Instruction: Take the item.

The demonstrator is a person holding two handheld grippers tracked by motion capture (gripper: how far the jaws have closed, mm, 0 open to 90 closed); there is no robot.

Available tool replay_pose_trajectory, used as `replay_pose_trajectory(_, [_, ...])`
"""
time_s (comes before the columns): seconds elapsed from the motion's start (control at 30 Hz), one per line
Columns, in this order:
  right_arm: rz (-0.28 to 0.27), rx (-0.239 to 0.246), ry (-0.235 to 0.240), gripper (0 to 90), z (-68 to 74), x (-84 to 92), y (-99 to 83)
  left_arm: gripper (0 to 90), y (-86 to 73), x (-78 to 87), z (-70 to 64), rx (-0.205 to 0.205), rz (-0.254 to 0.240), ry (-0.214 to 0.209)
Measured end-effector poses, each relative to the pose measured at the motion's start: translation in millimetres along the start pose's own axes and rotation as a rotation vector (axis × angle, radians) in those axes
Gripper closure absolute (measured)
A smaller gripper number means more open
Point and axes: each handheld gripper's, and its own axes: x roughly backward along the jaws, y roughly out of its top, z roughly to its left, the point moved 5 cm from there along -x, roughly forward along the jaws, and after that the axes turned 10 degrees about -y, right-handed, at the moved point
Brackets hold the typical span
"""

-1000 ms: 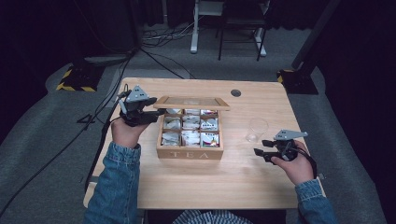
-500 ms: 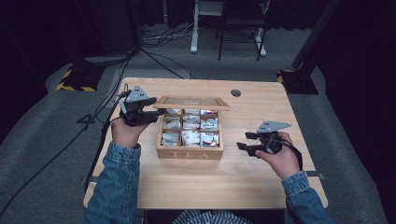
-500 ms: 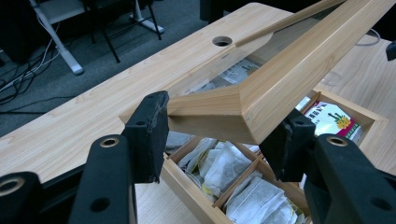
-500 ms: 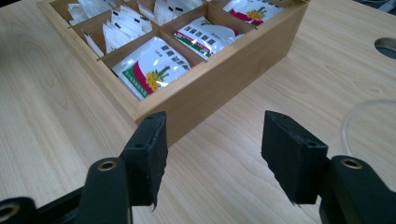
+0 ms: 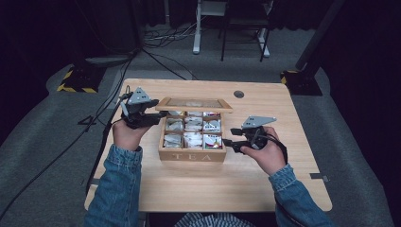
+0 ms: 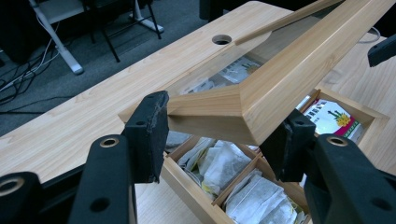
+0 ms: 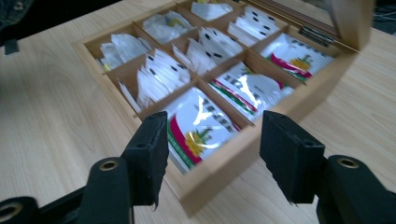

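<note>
Tea box (image 5: 192,153) lid (image 6: 261,93) between left hand-held gripper (image 6: 224,135) jaws

Blue denim sleeves (image 5: 118,184), black grippers (image 5: 235,142)

A light wooden table (image 5: 246,182) stands on grey carpet. A wooden tea box (image 5: 191,155) rests directly on it near the middle. A round cable hole (image 5: 239,94) pierces the far side.

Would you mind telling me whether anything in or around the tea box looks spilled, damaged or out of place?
Nothing stands out. The tea box sits square on the table, its lid held up at one corner by the left gripper. The sachets lie inside their compartments, and none has spilled out.
</note>
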Motion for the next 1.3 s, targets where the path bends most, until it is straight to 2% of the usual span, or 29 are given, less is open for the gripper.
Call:
replay_pose_trajectory(0.27, [-0.013,0.029,0.042,44.2,18.4,-15.1,19.5,46.2,0.1,0.4,1.0,-0.005,0.004,-0.005])
replay_pose_trajectory(0.47, [-0.009,0.025,0.068,44.7,28.1,-26.9,27.5,46.2,0.4,0.7,2.1,0.000,0.003,-0.018])
replay_pose_trajectory(1.13, [-0.005,0.025,0.117,46.7,60.9,-63.2,50.2,45.4,-1.0,-1.7,3.3,0.007,0.004,-0.021])
replay_pose_trajectory(1.23, [-0.007,0.047,0.100,47.0,66.7,-69.8,53.5,45.1,-1.3,-2.0,3.3,0.005,0.007,-0.018])
replay_pose_trajectory(1.3, [-0.006,0.054,0.113,47.1,71.8,-74.8,55.2,45.2,-1.4,-2.0,3.2,0.004,0.009,-0.017])
